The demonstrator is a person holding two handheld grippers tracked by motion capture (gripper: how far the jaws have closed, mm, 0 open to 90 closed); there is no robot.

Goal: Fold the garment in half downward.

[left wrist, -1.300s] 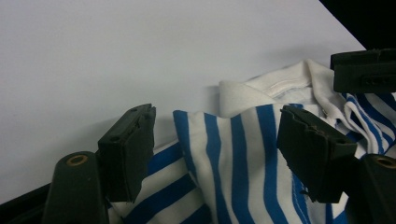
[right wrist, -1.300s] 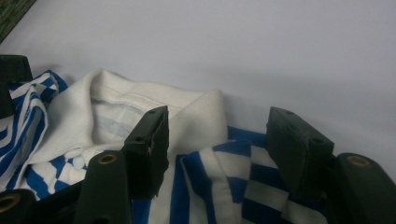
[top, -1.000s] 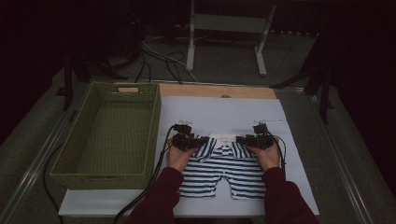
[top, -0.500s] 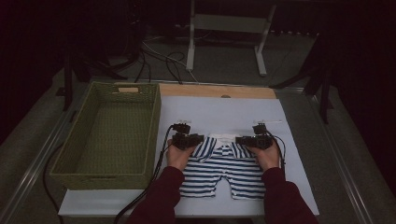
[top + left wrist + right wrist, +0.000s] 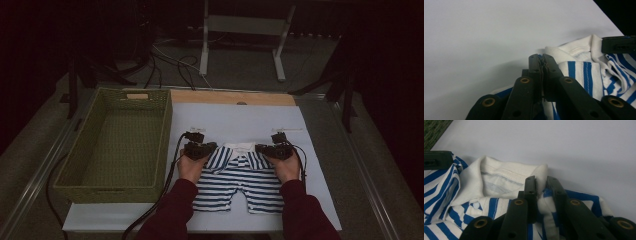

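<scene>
A blue-and-white striped baby garment (image 5: 240,180) with a white collar (image 5: 506,178) lies flat on the white sheet (image 5: 235,120). My left gripper (image 5: 212,146) is at the garment's left shoulder. In the left gripper view its jaws (image 5: 543,57) have just been closing and stand pressed together on a thin fold of fabric. My right gripper (image 5: 259,148) is at the right shoulder. Its jaws (image 5: 541,180) have also just been closing, and a bunch of striped cloth is pinched between them. Each gripper view shows the other gripper's black jaw tip at its edge.
A green woven basket (image 5: 112,187) stands empty to the left of the sheet, close to my left hand. A wooden strip (image 5: 230,97) runs along the table's far edge. Cables trail from both grippers toward the front. Bare sheet lies beyond the collar.
Both hands stay at the garment's top corners in the high view. No shift of the garment shows.
</scene>
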